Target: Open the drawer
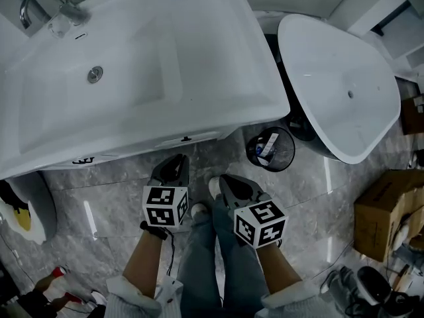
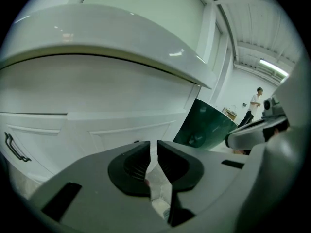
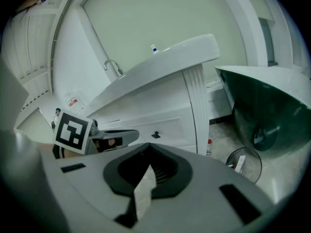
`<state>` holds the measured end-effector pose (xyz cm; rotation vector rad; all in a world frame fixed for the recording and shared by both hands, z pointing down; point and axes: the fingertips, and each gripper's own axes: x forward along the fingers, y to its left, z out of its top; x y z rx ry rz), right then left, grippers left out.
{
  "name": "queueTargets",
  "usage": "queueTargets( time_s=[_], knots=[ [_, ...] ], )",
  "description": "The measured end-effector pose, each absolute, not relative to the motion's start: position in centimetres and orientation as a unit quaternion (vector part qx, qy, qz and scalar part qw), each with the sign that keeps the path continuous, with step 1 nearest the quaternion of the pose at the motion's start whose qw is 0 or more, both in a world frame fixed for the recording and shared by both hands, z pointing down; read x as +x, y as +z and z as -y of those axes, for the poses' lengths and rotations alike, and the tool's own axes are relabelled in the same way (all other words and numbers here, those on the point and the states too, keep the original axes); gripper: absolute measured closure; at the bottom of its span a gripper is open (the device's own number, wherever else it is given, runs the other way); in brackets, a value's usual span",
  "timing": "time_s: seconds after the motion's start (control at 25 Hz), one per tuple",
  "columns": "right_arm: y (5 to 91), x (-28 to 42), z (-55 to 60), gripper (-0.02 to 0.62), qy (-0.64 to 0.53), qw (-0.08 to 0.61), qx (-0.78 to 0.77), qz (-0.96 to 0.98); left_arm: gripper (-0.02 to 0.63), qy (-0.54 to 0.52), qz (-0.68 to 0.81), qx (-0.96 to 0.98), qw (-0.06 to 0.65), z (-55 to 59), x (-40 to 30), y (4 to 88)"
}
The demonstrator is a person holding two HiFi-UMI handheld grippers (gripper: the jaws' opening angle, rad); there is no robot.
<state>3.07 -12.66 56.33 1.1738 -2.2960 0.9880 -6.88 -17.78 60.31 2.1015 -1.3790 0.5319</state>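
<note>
One drawer [image 3: 165, 124] is the target: in the head view its front is a thin strip at mid frame, tucked under the front lip of the basin [image 1: 132, 65], with a small dark knob [image 1: 186, 138] at its centre. A second pull, a bar handle [image 1: 83, 159], sits further toward the lower left and probably belongs to another panel. The step in hand appears to be the approach to the knob. To do it well, spread the working jaws wider than the knob head, bring them in square to the panel, close behind the head rather than on its face, and draw straight back along the drawer's travel without lifting or twisting. Keep the idle gripper and the person's legs out of the drawer's path. The left gripper [image 1: 177, 159] is just below the knob in the head view; its jaws stand at a narrow slit, with nothing between them and nothing touched. The right gripper [image 1: 225, 179], beside it toward the lower right, has its jaws closed tip to tip and is empty. A bin [image 1: 270, 149] and a tub [image 1: 344, 91] stand to the right, apart from the drawer front.
</note>
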Motion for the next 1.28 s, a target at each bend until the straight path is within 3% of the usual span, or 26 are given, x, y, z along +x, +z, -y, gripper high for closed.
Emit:
queueTargets(
  time_s=[0.08,0.56,1.28],
  knots=[
    [56.4,3.1,12.3,0.586,0.354,0.189,0.418,0.815,0.537,0.206,0.515,0.781,0.287,18.0,-6.8,61.2],
    [57.8,3.7,11.6,0.586,0.372,0.186,0.419,0.807,0.453,0.249,0.524,0.757,0.299,21.1,-6.7,66.4],
    [59.7,4.9,10.9,0.586,0.39,0.199,0.416,0.797,0.434,0.26,0.561,0.701,0.355,24.2,-7.1,70.0]
  ],
)
